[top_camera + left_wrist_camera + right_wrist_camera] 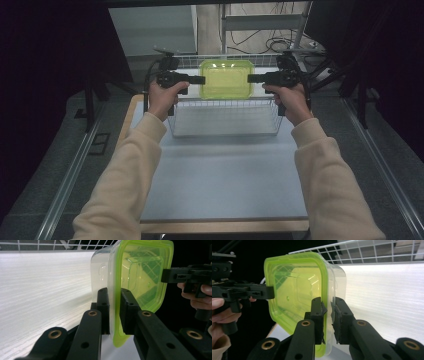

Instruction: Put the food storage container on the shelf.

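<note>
You had the box (226, 80) held between both grippers, over the far half of the wire basket (225, 131) and clear of its floor. The left gripper (200, 79) was clamped on the lip of the green lid (140, 277) at one short side, the right gripper (251, 78) on the lip opposite — each pair of jaws nearly together with only that thin rim between them. In the left gripper view the pads (103, 307) sat one on the clear tub wall and one on the lid face; the right gripper view showed the same bite mirrored.

That was a narrow hold on a slippery edge, so the step called for care rather than speed. You needed to keep both hands level with each other and the gap between them constant: pull apart and the rim could slide out, push together and the lid could buckle or pop off the tub. Lowering had to be straight, with the box kept flat and off the basket's wires. I'd judge it best to let the base rest fully on the basket floor before either grip eased — and then to release both sides together.
</note>
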Demonstrator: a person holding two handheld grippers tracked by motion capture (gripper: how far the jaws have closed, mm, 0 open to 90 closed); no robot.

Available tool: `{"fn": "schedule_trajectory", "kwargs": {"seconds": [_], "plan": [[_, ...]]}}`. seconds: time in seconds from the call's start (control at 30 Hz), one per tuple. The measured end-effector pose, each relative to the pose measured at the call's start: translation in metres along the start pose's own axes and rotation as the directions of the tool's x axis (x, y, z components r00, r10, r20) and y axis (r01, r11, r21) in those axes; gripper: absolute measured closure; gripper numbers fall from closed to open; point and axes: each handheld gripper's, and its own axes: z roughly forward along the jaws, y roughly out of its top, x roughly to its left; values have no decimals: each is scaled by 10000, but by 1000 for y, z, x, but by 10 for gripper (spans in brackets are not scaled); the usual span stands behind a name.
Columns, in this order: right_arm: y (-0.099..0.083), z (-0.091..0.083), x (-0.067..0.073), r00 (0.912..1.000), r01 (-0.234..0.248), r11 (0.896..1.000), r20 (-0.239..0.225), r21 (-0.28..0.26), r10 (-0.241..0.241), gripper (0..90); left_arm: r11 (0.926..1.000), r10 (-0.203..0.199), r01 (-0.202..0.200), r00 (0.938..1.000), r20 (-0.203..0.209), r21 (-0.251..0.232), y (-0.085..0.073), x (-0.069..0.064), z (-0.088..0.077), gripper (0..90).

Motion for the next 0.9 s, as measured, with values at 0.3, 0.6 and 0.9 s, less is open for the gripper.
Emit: {"fn": "schedule_trajectory", "kwargs": {"seconds": [0.3,0.6,0.9], "plan": [[5,17,-9,9989,-282,9995,376,-137,287,748,9994,-340,339,9992,-186,-41,10,7,11,794],[6,28,-15,9970,-291,9990,708,-346,314,709,9975,-672,661,9965,-490,-238,16,11,20,714],[3,32,-21,9946,-343,9975,957,-618,402,652,9960,-872,861,9948,-524,-218,16,20,26,641]]}}
